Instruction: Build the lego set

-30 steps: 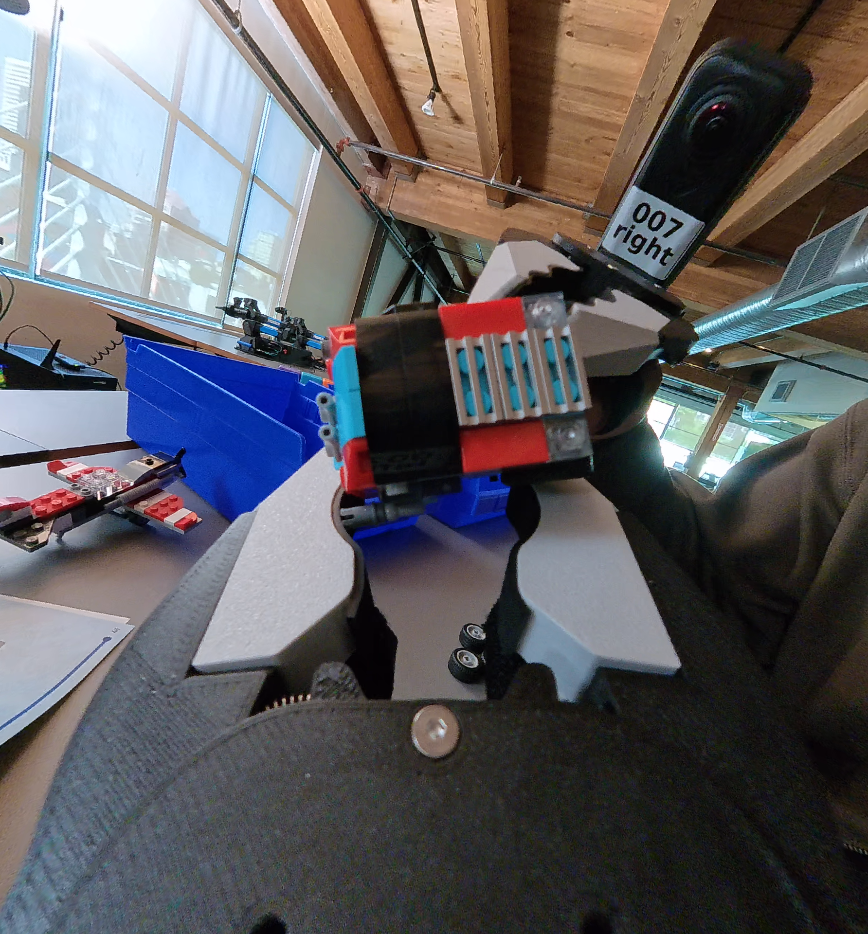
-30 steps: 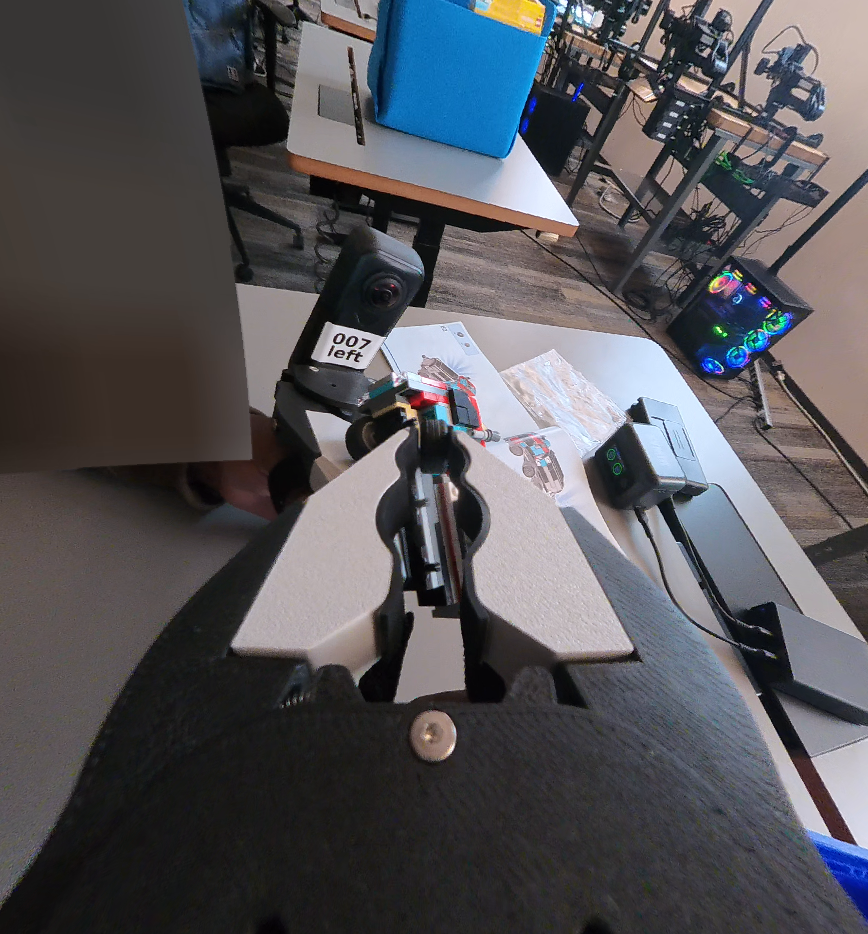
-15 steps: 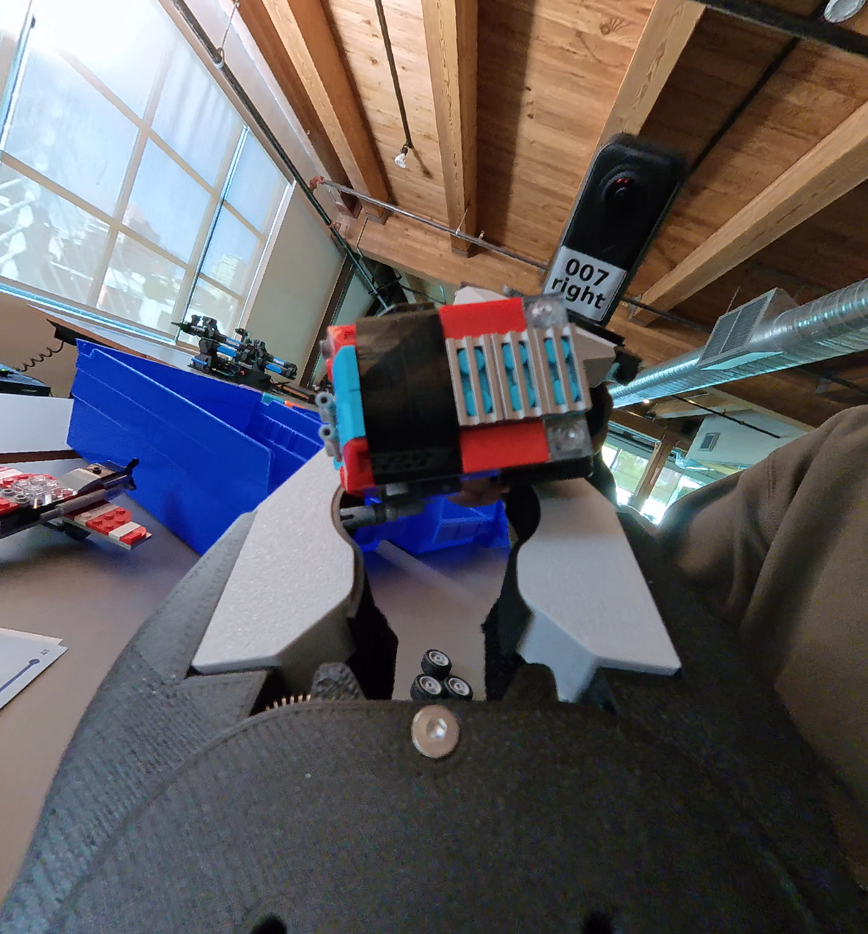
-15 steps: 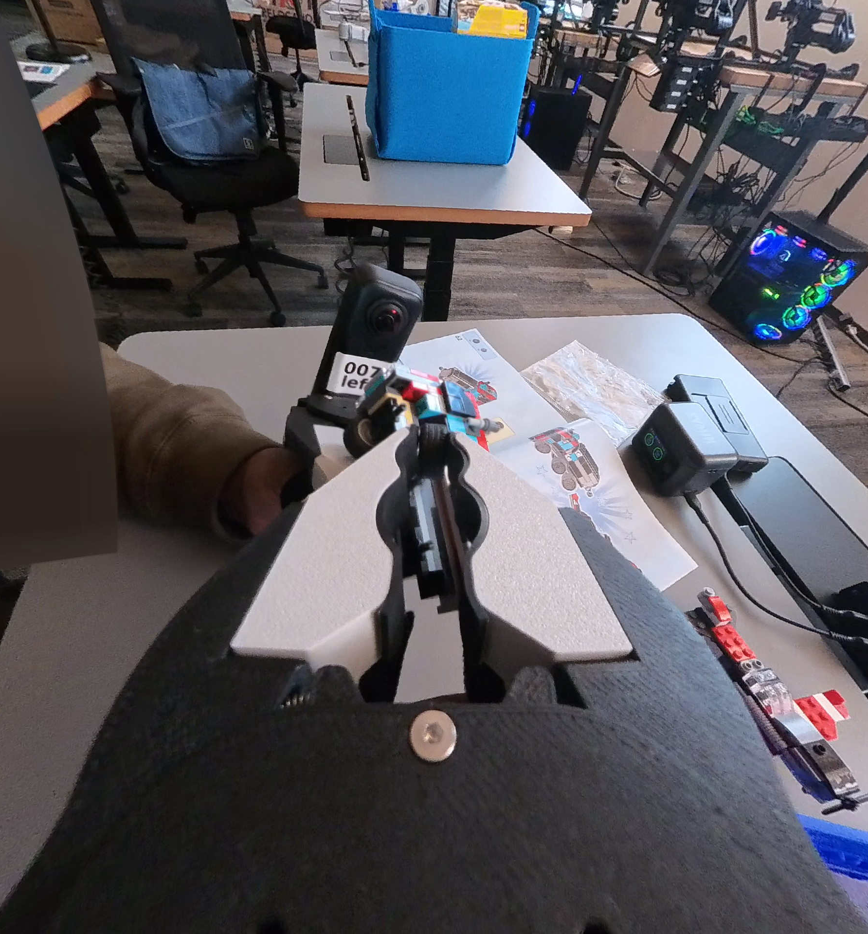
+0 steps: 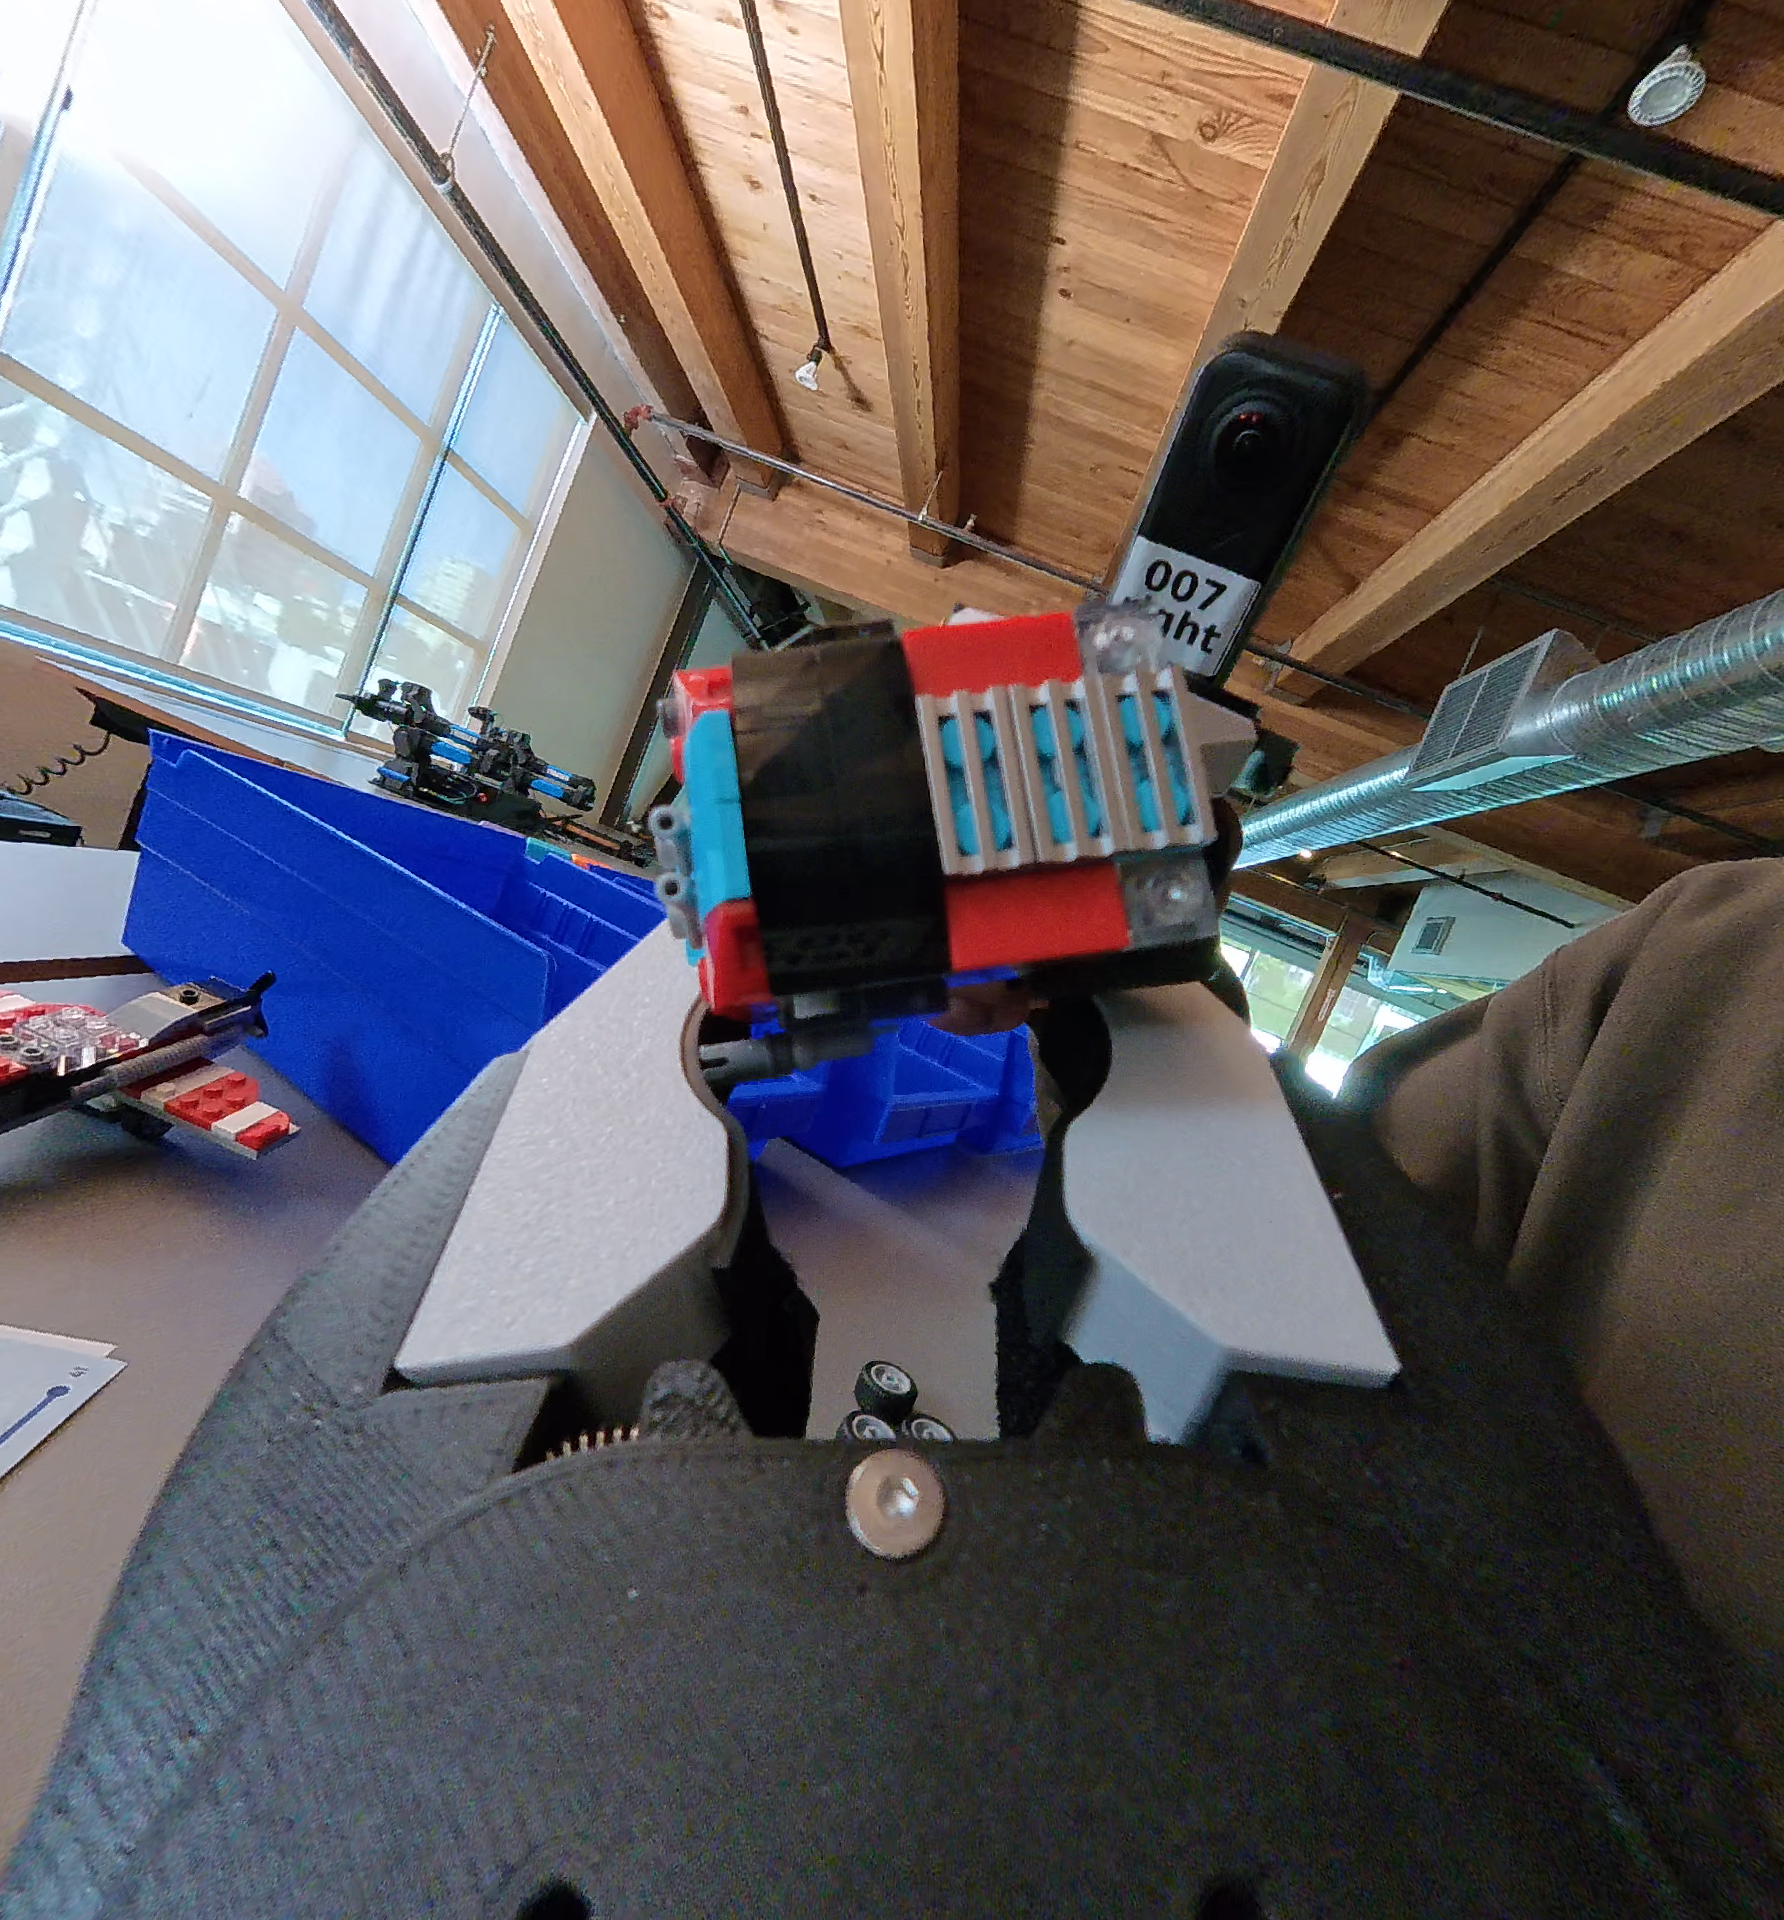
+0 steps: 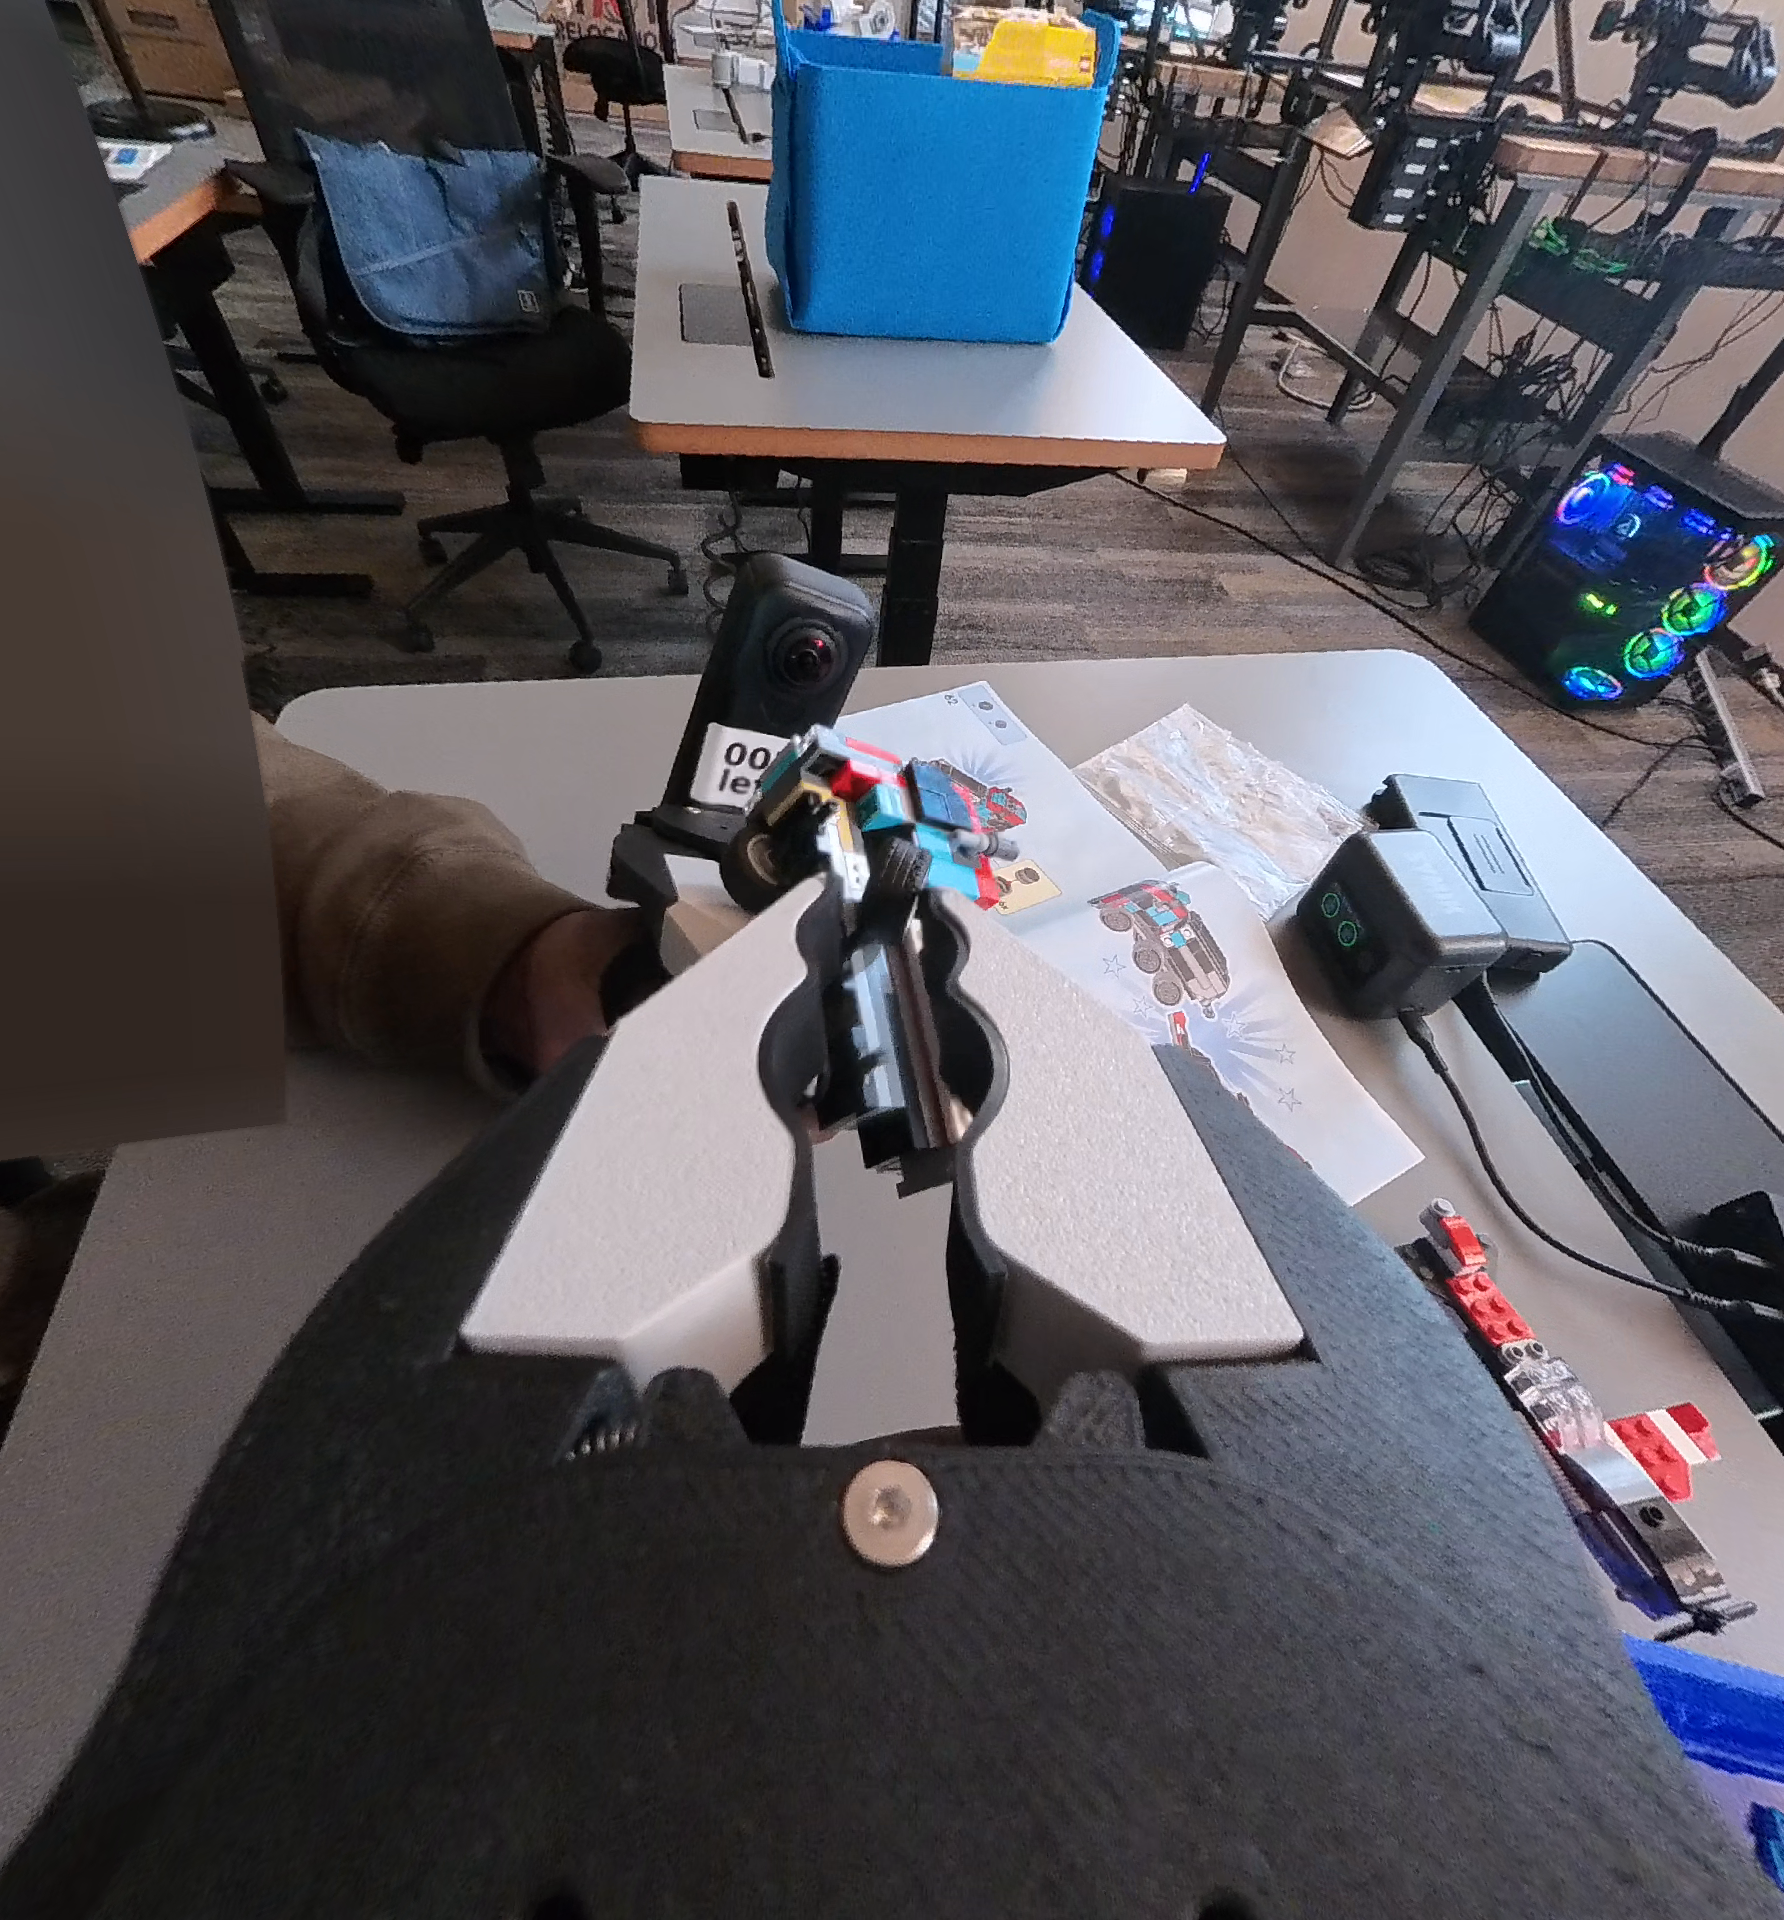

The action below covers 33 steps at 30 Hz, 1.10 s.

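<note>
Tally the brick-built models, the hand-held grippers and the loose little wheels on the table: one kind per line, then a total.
Brick-built models: 2 (truck, red-and-white plane)
Grippers: 2 (left hand-held gripper, right hand-held gripper)
Loose wheels: 3
Total: 7

Glossy plastic brick truck [image 5: 929, 821] (rough wood ceiling [image 5: 1075, 208] above)

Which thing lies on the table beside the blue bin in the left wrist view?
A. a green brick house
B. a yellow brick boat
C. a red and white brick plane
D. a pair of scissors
C: a red and white brick plane lies on the grey table just left of the blue bin.
</note>
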Motion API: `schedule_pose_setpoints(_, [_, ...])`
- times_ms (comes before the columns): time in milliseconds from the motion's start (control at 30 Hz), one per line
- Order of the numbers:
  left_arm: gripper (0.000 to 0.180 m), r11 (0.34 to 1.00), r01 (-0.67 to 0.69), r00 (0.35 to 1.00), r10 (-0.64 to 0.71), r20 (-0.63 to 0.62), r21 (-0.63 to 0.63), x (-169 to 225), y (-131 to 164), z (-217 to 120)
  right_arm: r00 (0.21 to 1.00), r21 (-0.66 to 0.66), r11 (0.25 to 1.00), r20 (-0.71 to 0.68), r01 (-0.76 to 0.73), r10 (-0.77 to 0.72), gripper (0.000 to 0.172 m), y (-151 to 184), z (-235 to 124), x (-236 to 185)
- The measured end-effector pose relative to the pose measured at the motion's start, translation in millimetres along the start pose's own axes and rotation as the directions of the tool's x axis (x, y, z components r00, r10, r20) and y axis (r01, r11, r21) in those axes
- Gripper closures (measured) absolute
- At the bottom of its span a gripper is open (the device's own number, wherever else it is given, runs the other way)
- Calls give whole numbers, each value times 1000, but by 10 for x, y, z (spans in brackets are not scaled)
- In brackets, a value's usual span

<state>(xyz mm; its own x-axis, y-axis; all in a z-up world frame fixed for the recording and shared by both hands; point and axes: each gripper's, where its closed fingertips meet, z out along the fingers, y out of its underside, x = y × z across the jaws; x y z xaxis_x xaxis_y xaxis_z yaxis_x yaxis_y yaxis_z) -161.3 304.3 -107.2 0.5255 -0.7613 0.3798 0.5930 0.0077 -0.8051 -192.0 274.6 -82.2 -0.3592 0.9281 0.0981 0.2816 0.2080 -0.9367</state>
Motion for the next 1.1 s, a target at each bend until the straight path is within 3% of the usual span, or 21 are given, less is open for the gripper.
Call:
schedule_pose_setpoints(533, [125,996,-46,999,47,19,-79,4,131,44,997,-19,998,-51,57,-57,162,10,80,-12])
schedule_pose_setpoints(833, [125,994,-53,998,56,26,-97,2,150,49,997,25,999,55,-47,45,162,-1,82,-75])
schedule_pose_setpoints(1100, [125,995,-46,998,49,30,-92,-3,139,44,997,24,998,43,-65,64,161,8,93,-49])
